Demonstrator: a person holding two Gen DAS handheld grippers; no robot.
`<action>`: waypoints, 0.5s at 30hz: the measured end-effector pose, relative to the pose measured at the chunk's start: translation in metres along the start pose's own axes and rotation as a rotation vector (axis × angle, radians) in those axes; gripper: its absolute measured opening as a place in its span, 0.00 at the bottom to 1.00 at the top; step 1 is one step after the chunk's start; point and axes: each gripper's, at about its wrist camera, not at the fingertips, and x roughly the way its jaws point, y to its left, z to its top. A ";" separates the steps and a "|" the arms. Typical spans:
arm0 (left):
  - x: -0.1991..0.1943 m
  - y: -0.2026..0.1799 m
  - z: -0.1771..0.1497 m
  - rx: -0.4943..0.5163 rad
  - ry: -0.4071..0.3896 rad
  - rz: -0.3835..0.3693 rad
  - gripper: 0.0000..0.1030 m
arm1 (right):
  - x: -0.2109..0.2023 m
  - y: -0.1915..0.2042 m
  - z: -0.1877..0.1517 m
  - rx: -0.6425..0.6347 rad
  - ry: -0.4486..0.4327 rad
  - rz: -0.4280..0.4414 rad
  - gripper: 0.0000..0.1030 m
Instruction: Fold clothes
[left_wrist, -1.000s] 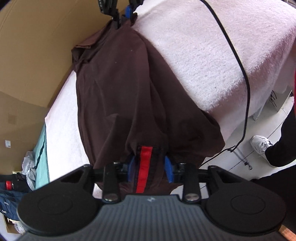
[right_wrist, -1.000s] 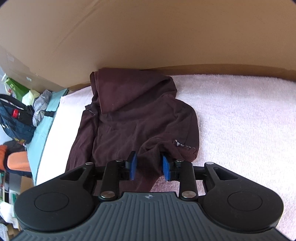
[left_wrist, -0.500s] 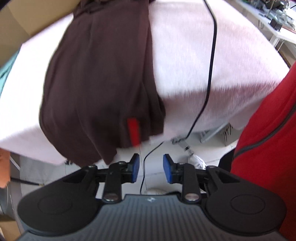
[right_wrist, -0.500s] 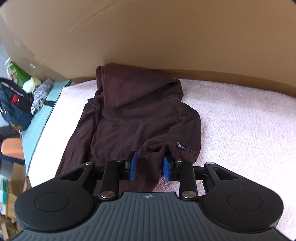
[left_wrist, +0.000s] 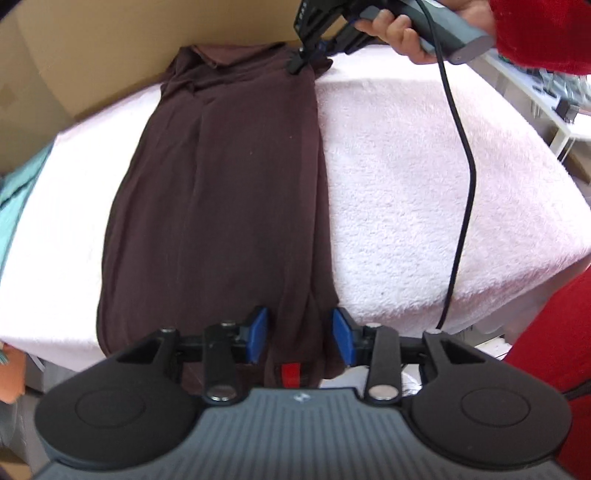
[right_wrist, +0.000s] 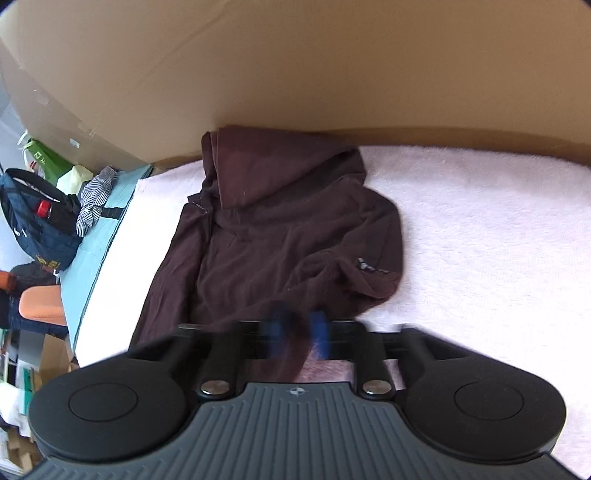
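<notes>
A dark brown garment lies lengthwise on the pale towel-covered table. Its hem, with a red tag, hangs over the near edge. My left gripper straddles the right part of that hem. Its jaws are closing, and the cloth between the blue pads is not pinched. In the right wrist view the garment's hood end is rumpled near the cardboard. My right gripper is shut on a fold of it, its pads blurred. From the left wrist view, the right gripper bites the far right corner, held by a hand.
A cardboard wall backs the table. A black cable trails across the towel and over its near edge. A red sleeve is at the right. Teal cloth, a dark bag and an orange seat lie left.
The left gripper let go of the hem, dropped below the table edge, then came back up around the hem. The right gripper's jaws closed on the brown cloth.
</notes>
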 end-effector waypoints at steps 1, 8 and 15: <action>0.000 0.000 0.002 -0.007 0.003 -0.017 0.12 | -0.002 0.004 0.002 -0.002 -0.024 0.011 0.02; 0.002 0.000 -0.003 -0.068 -0.006 -0.034 0.17 | 0.032 0.007 0.013 -0.050 -0.004 -0.037 0.00; -0.001 -0.004 -0.003 -0.041 -0.017 -0.027 0.33 | 0.001 -0.015 0.011 0.031 -0.035 0.080 0.18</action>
